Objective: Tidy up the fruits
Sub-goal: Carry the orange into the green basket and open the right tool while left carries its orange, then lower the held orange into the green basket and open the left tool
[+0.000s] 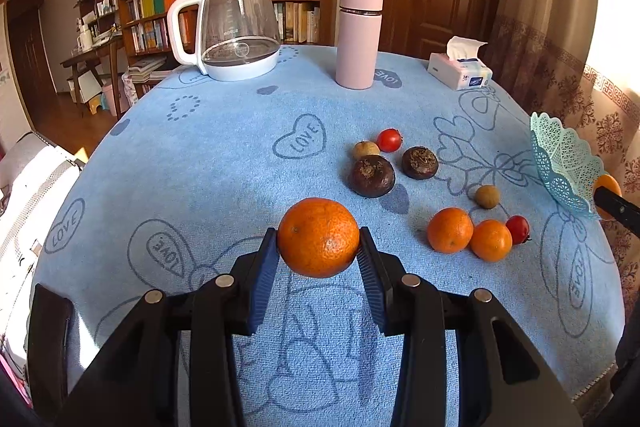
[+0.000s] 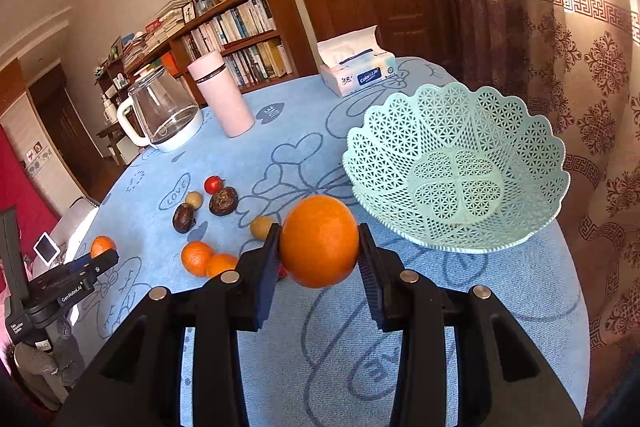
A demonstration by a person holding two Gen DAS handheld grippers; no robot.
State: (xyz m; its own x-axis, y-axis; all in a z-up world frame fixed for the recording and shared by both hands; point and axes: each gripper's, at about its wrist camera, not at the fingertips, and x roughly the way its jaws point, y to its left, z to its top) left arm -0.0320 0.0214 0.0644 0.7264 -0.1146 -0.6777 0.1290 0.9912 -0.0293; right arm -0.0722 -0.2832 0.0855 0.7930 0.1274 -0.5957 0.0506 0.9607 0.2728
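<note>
My left gripper (image 1: 319, 241) is shut on an orange (image 1: 319, 237), held above the blue tablecloth. My right gripper (image 2: 319, 243) is shut on another orange (image 2: 319, 241), just left of the empty mint lattice basket (image 2: 456, 167). The basket's rim (image 1: 564, 163) shows at the right edge of the left wrist view. Loose on the cloth lie two oranges (image 1: 450, 230) (image 1: 491, 240), two red tomatoes (image 1: 389, 140) (image 1: 518, 229), two dark round fruits (image 1: 371, 175) (image 1: 420, 163) and two small tan fruits (image 1: 366, 149) (image 1: 487, 196).
A glass kettle (image 1: 236, 31), a pink flask (image 1: 359, 39) and a tissue box (image 1: 460, 69) stand at the table's far side. A bookshelf and a wooden door are behind. A curtain hangs on the right beside the basket.
</note>
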